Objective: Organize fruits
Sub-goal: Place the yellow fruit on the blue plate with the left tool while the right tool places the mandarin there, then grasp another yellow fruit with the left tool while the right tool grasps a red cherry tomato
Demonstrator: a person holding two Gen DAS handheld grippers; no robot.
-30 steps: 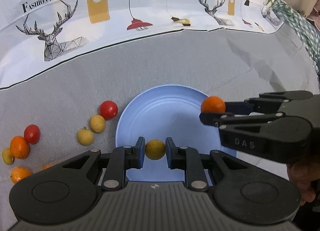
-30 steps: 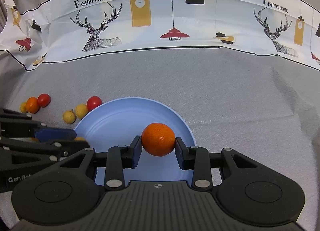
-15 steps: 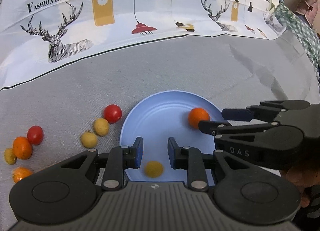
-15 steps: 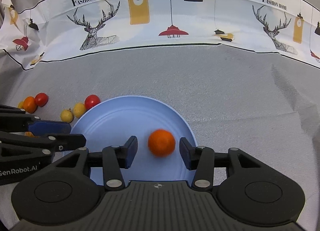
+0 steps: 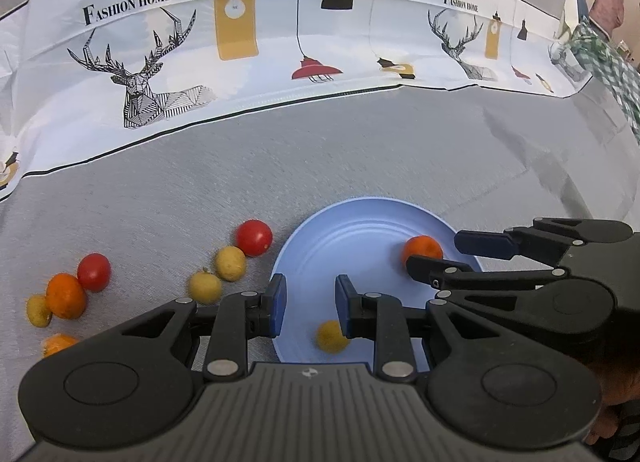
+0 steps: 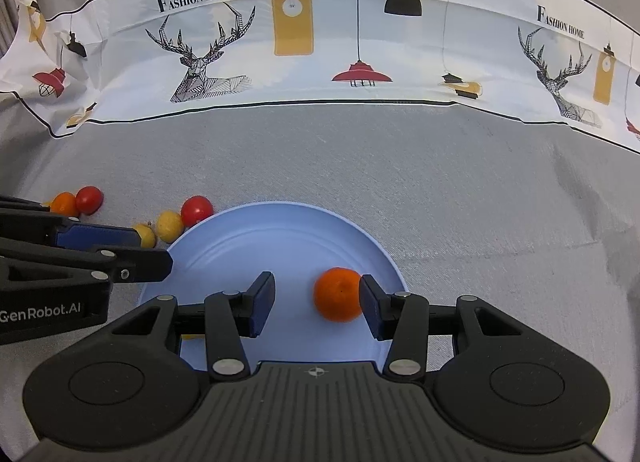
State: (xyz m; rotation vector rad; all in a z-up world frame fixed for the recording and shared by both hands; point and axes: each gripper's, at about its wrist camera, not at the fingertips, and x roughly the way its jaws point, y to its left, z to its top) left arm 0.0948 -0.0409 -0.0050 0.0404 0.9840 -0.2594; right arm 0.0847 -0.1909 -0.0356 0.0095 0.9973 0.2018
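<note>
Both hand-held grippers empty, jaws apart, over round pale-blue plate point(image 5: 360, 221): left hand-held gripper point(image 5: 310, 304), right hand-held gripper point(image 6: 316, 304). Remaining loose fruits lie left of plate, nearest the red tomato point(image 5: 253, 238), closer to left hand-held gripper

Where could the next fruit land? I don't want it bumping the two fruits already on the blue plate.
The far-left half of the blue plate is bare, between the orange and the rim nearest the red tomato. The near edge is crowded: the yellow fruit and both open grippers hover there.
</note>
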